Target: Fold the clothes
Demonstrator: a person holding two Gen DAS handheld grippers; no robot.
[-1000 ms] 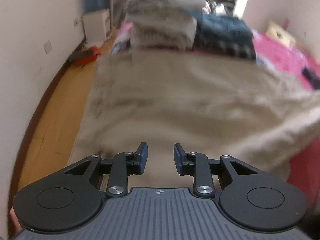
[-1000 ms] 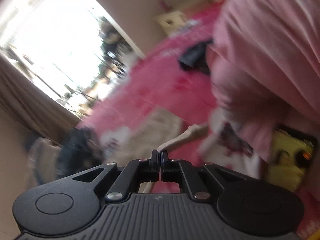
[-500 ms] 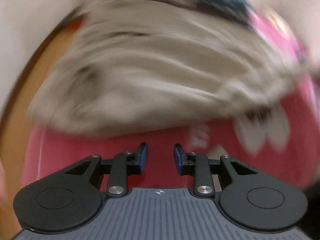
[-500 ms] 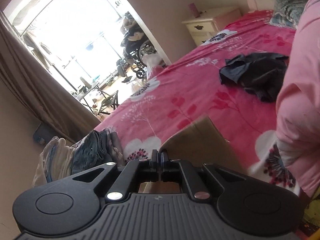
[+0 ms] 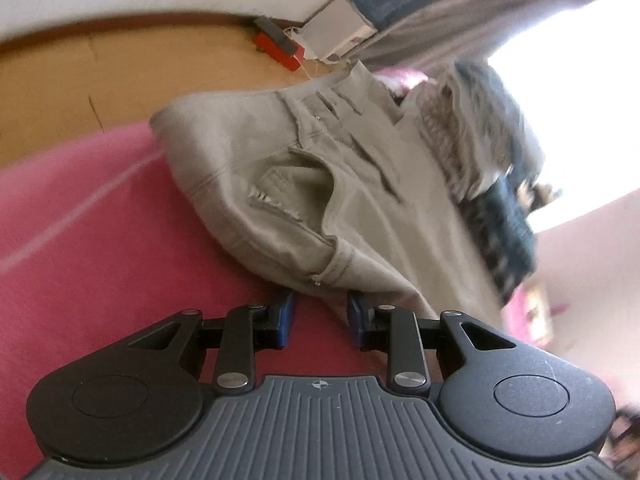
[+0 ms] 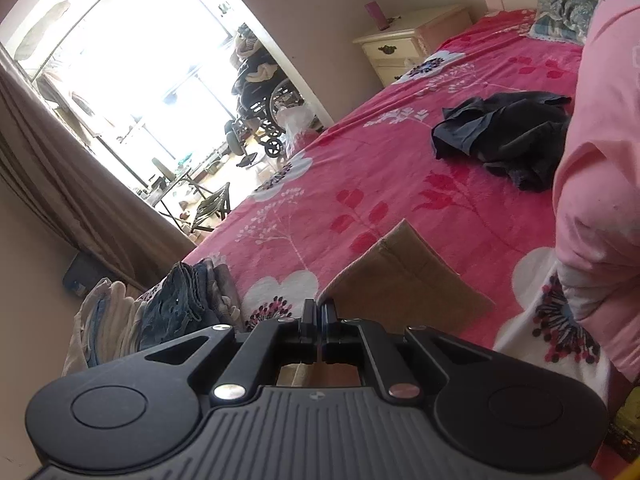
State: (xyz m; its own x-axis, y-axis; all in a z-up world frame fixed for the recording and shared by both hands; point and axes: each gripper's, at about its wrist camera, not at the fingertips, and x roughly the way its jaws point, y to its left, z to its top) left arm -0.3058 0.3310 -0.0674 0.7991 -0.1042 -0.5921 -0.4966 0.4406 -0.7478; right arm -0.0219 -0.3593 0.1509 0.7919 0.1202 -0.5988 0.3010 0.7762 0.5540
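Observation:
Beige trousers [image 5: 328,168] lie folded on the pink bed cover [image 5: 80,216], waistband toward the bed's far end. My left gripper [image 5: 320,314] is open and empty, its fingertips just short of the trousers' near edge. In the right wrist view my right gripper [image 6: 319,312] is shut on an edge of the beige trousers [image 6: 404,280], which spread over the cover beyond the fingers.
A stack of folded clothes [image 5: 472,128] stands past the trousers, also seen in the right wrist view [image 6: 172,308]. A dark garment [image 6: 504,136] lies crumpled further up the bed [image 6: 340,168]. A person in pink [image 6: 600,140] is at the right. Wooden floor [image 5: 100,76] lies beside the bed.
The left gripper has drawn back and turned, from over the trousers to their near edge, still open. The right gripper stays shut on the fabric and has steadied low over the bed.

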